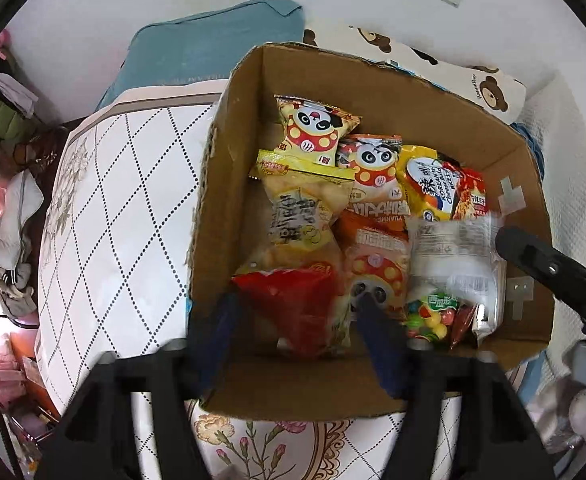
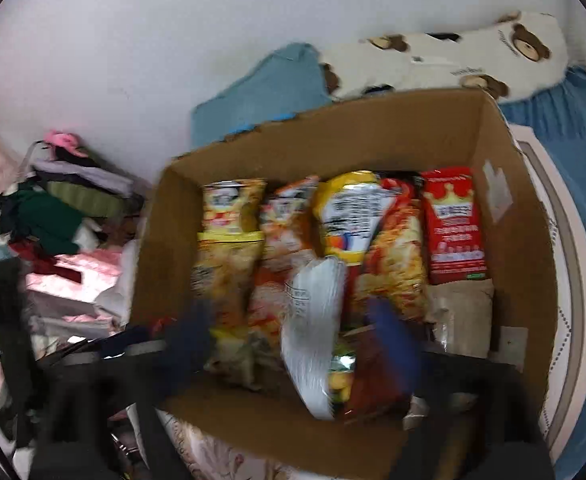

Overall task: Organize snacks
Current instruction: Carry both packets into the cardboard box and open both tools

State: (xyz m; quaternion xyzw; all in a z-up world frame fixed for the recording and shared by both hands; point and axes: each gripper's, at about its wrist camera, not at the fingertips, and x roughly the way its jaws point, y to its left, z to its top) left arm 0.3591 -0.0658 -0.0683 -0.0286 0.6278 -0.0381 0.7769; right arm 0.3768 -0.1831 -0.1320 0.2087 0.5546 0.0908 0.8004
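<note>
On the quilted bed (image 1: pixel 105 216), one cardboard box (image 1: pixel 229 184) holds about nine snack packets (image 1: pixel 313 220) in rows. Left tongs (image 1: pixel 297 308) and right tongs (image 2: pixel 293 324) point steeply down over its near edge, both spread, gripping nothing.

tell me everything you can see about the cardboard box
The cardboard box is plain brown corrugated card, open at the top, with ragged torn rims and bits of pale tape on its inner right wall. It sits upright on a quilted white bedcover, with a teal cushion and a bear-print pillow behind it. Snack packets fill its floor in rough rows, leaving bare card at the near edge.
</note>
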